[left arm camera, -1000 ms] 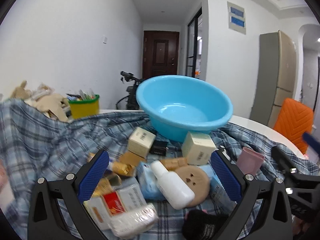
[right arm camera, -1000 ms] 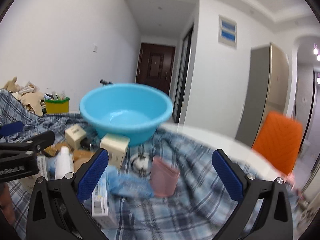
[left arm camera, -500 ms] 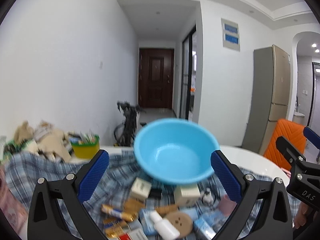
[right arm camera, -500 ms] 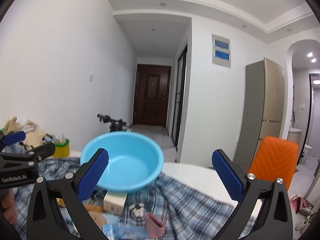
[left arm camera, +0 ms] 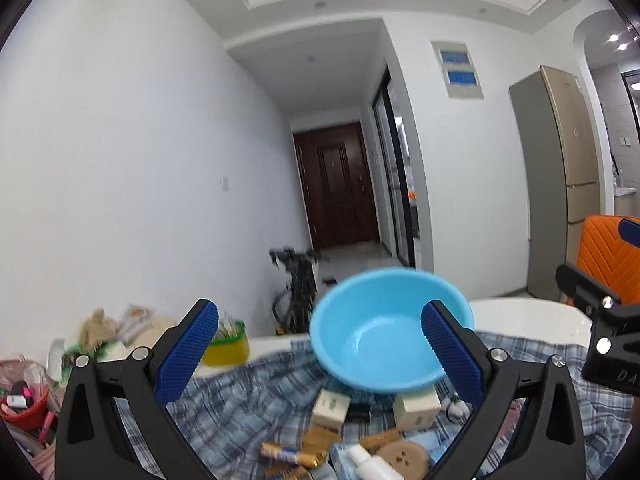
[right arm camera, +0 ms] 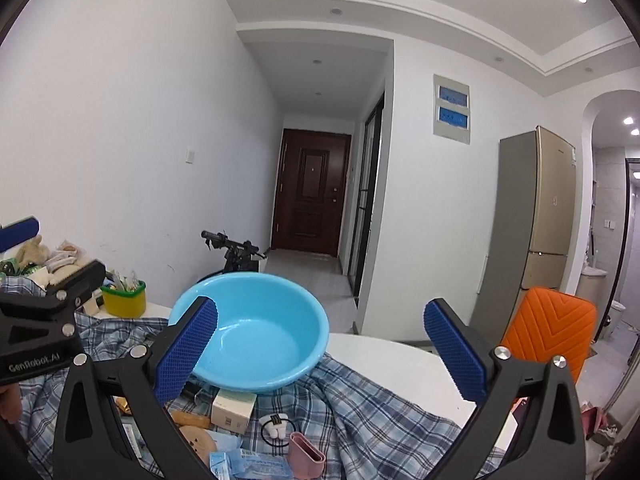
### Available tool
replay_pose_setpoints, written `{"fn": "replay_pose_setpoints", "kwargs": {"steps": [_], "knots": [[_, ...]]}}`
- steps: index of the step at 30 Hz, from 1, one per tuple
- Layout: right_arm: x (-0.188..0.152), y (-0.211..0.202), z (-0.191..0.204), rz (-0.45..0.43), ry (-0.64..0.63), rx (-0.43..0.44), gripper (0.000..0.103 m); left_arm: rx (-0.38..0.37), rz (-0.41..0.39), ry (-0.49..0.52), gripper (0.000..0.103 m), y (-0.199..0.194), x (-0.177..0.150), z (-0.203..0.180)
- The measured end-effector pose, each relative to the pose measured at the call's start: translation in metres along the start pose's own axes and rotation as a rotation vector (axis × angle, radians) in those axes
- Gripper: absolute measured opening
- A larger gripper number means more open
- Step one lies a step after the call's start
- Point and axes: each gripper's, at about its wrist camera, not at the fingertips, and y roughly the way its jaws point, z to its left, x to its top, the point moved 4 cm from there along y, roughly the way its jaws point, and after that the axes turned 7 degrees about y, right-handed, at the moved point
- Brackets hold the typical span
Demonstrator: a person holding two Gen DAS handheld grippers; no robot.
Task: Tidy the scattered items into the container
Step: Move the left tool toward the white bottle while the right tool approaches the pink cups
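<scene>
We hold both grippers, left (left arm camera: 320,352) and right (right arm camera: 320,352), jaws wide and empty; the scattered items (left arm camera: 360,440) lie below the jaws, nearer the left, the basin (left arm camera: 384,340) just beyond.

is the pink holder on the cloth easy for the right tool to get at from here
Probably yes. The right tool is open and empty, and the pink holder lies just below and ahead on the plaid cloth with nothing on top; only a hair tie lies beside it.

White walls, dark door (right arm camera: 310,192), gold fridge (right arm camera: 532,232), orange chair (right arm camera: 548,332).
</scene>
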Motion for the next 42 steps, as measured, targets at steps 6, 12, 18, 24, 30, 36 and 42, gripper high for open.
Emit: {"fn": "replay_pose_setpoints", "kwargs": {"steps": [6,12,18,24,30,36,42], "knots": [[-0.005,0.018,-0.011,0.171,0.037,0.085,0.103,-0.145,0.227,-0.052,0.103,0.032,-0.022,0.004],[-0.014,0.046,-0.015,0.402,0.006,0.151,0.103,-0.293,0.453,-0.051,0.103,0.065,-0.045,0.0],[-0.017,0.054,-0.008,0.487,-0.049,0.183,0.103,-0.247,0.469,0.029,0.103,0.062,-0.044,-0.003],[-0.011,0.055,-0.002,0.497,-0.04,0.204,0.103,-0.307,0.456,-0.02,0.103,0.061,-0.033,0.0],[-0.016,0.06,0.002,0.511,-0.049,0.194,0.103,-0.301,0.442,-0.038,0.103,0.061,-0.034,0.004],[-0.02,0.071,0.003,0.552,-0.021,0.2,0.103,-0.266,0.489,-0.015,0.103,0.078,-0.046,0.007],[-0.025,0.086,0.01,0.579,-0.004,0.205,0.103,-0.239,0.507,0.003,0.103,0.099,-0.058,0.005]]}}
